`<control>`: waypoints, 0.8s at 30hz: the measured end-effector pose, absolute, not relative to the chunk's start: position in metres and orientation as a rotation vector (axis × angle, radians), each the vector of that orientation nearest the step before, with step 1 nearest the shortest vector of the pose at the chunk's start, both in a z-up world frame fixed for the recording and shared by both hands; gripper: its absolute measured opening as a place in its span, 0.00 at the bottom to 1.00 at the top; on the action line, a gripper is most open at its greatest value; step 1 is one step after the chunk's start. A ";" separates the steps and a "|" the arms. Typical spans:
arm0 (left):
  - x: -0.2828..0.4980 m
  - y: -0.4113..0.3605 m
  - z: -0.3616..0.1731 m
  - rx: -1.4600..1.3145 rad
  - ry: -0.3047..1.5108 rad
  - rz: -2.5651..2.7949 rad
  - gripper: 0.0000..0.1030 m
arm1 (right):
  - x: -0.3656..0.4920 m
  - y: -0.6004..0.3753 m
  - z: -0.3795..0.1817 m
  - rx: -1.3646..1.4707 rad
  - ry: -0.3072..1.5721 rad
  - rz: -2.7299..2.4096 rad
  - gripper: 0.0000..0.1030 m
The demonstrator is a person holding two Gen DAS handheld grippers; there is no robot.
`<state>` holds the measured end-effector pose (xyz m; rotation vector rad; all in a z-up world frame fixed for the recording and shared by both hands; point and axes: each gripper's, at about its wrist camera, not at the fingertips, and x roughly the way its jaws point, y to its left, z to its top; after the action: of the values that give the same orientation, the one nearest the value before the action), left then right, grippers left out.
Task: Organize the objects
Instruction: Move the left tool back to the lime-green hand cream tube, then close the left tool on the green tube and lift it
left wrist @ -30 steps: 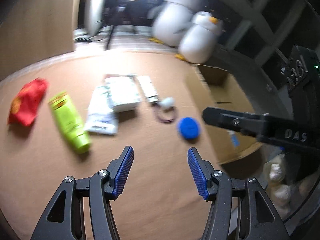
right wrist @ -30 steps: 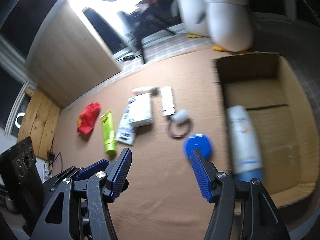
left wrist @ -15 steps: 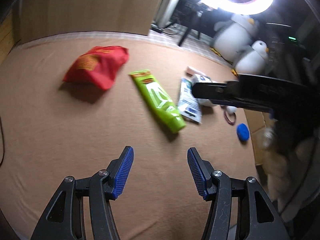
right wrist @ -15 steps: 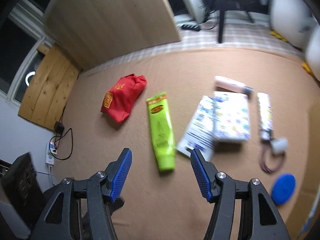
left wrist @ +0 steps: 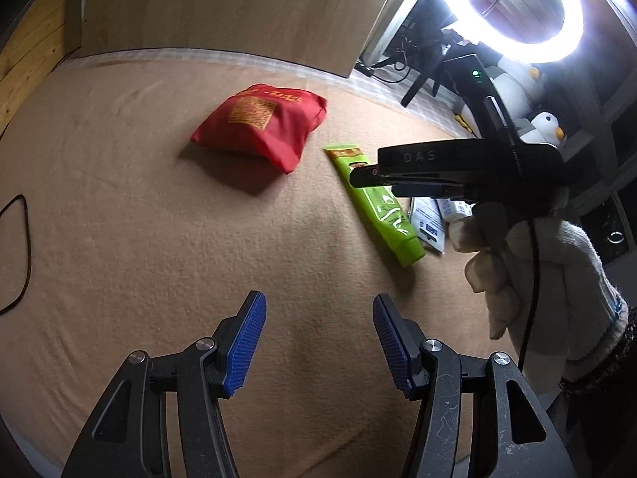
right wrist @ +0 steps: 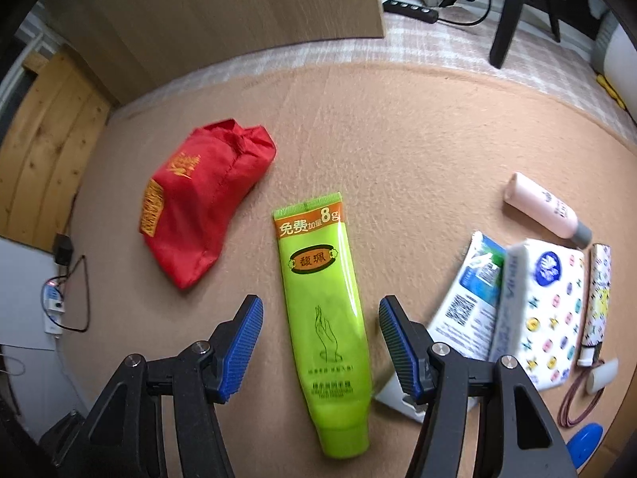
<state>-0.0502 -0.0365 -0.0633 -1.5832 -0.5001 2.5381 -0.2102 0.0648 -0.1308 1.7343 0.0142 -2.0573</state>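
Since half a second earlier both cameras had swung closer over the left end of the spread, so the green tube (right wrist: 321,326) now lay framed between the fingers of the right gripper (right wrist: 320,342), whose jaws stood spread apart and empty above it. In the left wrist view, the left gripper (left wrist: 318,342) was likewise released, hovering over bare tan blanket (left wrist: 119,239); the red pouch (left wrist: 260,125) lay ahead, the green tube (left wrist: 378,211) to its right, partly crossed by the black body of the right gripper (left wrist: 458,171) held in a white knit-gloved hand (left wrist: 529,275). A ring light (left wrist: 513,4) glared at the upper right with plush penguins (left wrist: 549,125) under it. In the right wrist view, the red pouch (right wrist: 203,203) sat left of the tube; to the right lay a white sachet (right wrist: 469,302), a patterned tissue pack (right wrist: 545,310) overlapping it, a pink bottle (right wrist: 545,209), a slim patterned stick (right wrist: 597,298), a blue disc (right wrist: 585,440) at the edge. A wooden board (right wrist: 223,8) leaned behind the blanket (right wrist: 418,139).
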 end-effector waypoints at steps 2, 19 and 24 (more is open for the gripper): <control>-0.050 -0.039 -0.064 -1.585 -0.505 2.540 0.58 | -0.210 0.061 -0.133 1.743 0.043 -2.061 0.55; -0.047 -0.031 -0.079 -1.617 -0.497 2.493 0.58 | -0.167 0.074 -0.137 1.762 -0.168 -1.927 0.16; -0.047 -0.016 -0.089 -1.632 -0.463 2.437 0.58 | -0.144 0.087 -0.141 1.766 -0.239 -1.885 0.15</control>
<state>-0.0472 -0.0160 -0.0894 -1.6322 -0.4634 2.4371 -0.1442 0.0871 -0.1409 1.7662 -0.2395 -1.8850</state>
